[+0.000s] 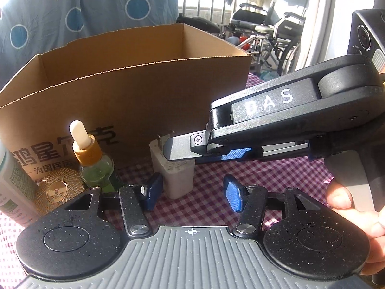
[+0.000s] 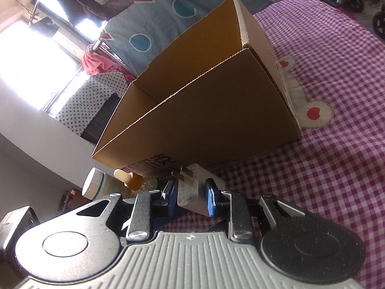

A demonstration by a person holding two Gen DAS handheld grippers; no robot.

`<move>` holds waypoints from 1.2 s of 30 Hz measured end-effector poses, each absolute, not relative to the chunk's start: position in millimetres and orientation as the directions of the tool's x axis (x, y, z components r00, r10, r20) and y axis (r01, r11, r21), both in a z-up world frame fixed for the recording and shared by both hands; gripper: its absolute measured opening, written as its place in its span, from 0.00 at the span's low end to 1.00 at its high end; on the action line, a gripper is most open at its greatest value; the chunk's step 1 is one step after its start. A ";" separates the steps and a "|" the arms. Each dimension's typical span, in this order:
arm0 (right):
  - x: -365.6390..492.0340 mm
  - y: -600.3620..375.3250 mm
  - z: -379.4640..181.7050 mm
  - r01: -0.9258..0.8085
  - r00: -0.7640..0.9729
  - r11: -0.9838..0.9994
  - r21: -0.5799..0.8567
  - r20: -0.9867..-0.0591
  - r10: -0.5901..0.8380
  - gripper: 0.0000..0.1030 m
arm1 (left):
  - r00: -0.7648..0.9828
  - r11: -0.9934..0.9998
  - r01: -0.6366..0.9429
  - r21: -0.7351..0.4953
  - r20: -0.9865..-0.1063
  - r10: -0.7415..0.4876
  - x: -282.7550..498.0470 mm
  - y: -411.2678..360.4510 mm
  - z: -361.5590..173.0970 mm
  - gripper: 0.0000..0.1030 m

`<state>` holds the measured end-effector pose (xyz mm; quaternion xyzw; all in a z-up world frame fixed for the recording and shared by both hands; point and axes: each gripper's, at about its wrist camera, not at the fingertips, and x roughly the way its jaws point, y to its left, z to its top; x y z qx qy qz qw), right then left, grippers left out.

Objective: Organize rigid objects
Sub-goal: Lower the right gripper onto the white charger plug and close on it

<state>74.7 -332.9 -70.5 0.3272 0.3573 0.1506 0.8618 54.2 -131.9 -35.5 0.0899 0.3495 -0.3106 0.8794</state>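
Bottles: white bottle (image 1: 12, 187) and dropper bottle (image 1: 95, 161) stand leftmost before the open cardboard box (image 1: 134, 89). Left claw (image 1: 190, 196) gapes empty. Right claw (image 2: 190, 198) grips the white charger (image 2: 192, 192), presumably for boxing.

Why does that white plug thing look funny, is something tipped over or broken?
Nothing looks broken or spilled. The white plastic charger block stands on end on the purple checked cloth with its metal prongs pointing up, clamped by the right gripper. The open brown cardboard box stands upright.
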 end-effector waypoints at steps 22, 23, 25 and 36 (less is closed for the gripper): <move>27.6 -345.6 -74.5 0.118 0.698 0.734 0.668 -0.582 0.417 0.27 | 0.526 0.733 0.680 -0.024 -0.680 -0.510 36.5 -138.3 -42.5 0.47; 30.2 -344.6 -73.2 0.120 0.696 0.736 0.666 -0.585 0.416 0.27 | 0.528 0.736 0.676 -0.020 -0.684 -0.503 38.0 -139.2 -43.6 0.47; 32.7 -344.9 -74.1 0.122 0.694 0.736 0.666 -0.587 0.416 0.28 | 0.526 0.740 0.672 -0.015 -0.693 -0.492 40.2 -140.6 -46.2 0.43; 38.6 -342.9 -76.0 0.122 0.687 0.731 0.671 -0.589 0.426 0.28 | 0.531 0.761 0.649 -0.001 -0.716 -0.454 42.6 -150.7 -48.9 0.28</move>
